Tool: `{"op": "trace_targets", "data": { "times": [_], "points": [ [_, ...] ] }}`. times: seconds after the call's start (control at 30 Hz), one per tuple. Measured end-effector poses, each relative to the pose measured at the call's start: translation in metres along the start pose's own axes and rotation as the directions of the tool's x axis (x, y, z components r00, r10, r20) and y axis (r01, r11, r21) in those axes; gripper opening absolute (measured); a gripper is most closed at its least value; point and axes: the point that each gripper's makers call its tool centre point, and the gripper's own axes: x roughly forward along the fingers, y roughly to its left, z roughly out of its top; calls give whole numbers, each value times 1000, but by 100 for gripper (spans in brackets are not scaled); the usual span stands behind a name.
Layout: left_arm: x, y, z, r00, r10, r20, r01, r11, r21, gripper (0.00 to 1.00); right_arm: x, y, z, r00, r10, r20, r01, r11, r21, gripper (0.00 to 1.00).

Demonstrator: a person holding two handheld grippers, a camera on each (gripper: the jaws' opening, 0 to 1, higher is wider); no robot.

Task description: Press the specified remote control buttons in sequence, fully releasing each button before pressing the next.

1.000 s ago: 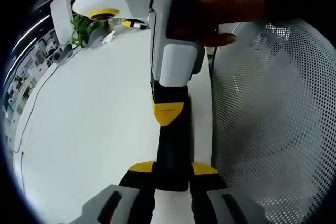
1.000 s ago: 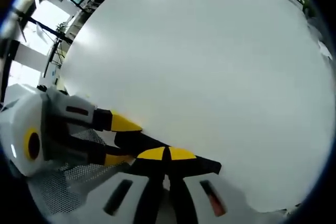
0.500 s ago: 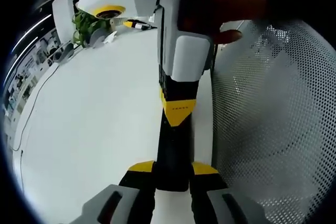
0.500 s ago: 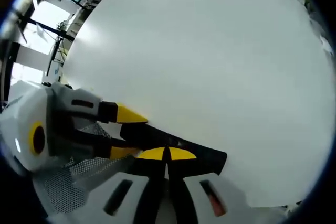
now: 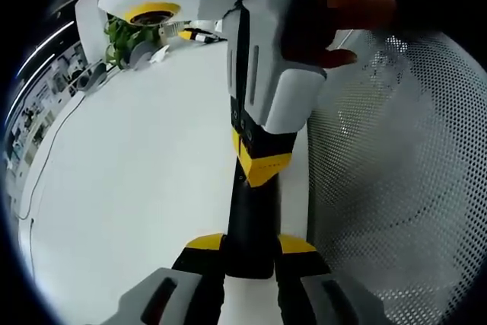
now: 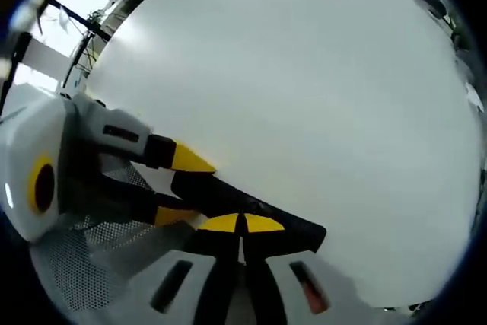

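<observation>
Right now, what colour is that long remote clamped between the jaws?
Black; the remote shows best in the left gripper view.

The left gripper [image 5: 249, 253] had its yellow-tipped fingers [image 5: 204, 243] clamped on something dark and slim. The right gripper [image 6: 242, 223] had its fingers pinched together, tips touching, and reached into the left gripper view from above, a hand [image 5: 335, 17] wrapped round it.

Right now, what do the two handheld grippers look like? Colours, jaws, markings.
Both match. The left gripper has grey jaw bases with dark slots, black arms and yellow jaw tips. The right gripper, seen in the left gripper view, has a white and grey body, black sections, a yellow tip bearing a small dark marking, and a yellow ring on its white housing. In the right gripper view, the right jaw base carries a reddish slot.
</observation>
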Motion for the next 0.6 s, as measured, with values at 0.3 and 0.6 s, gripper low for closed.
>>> {"op": "trace_targets", "data": {
  "times": [0.3, 0.6],
  "points": [
    [0, 0, 1, 1000, 4, 6, -3, 1000, -8, 25, 0, 0, 0, 999, 34, 5, -35, 998, 55, 0],
    [2, 4, 3, 1000, 23, 17, -22, 999, -30, 25, -4, -8, 2, 999, 51, 16, -52, 990, 129, 0]
  ]
}}
